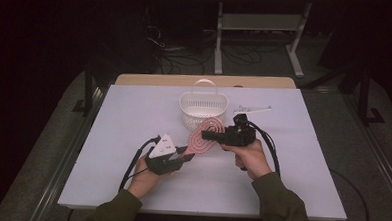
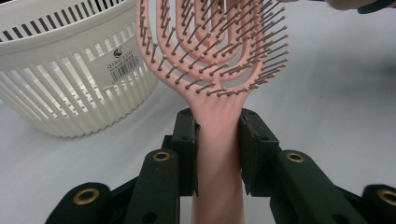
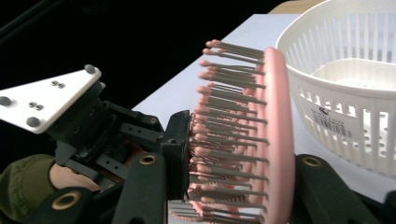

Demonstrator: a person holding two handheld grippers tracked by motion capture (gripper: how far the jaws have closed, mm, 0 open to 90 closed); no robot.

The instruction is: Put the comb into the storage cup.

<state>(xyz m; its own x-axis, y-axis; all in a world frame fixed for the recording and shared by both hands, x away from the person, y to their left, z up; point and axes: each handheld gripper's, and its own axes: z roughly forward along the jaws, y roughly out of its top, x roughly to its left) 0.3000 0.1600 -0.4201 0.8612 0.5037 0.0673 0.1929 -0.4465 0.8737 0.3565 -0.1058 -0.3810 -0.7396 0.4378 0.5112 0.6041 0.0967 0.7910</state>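
Left claw [image 2: 218, 140] clamps the pink hairbrush [image 2: 219, 56] handle; right claw [image 3: 233, 186] seemingly pinches its head beside the basket [image 1: 202, 109].

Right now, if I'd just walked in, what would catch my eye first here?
A pink vented hairbrush, held off the table at mid-table between two hand-held grippers: the left gripper clamps its handle, the right gripper pinches its bristled head. Just behind it stands a white slotted basket with a loop handle on the white tabletop.
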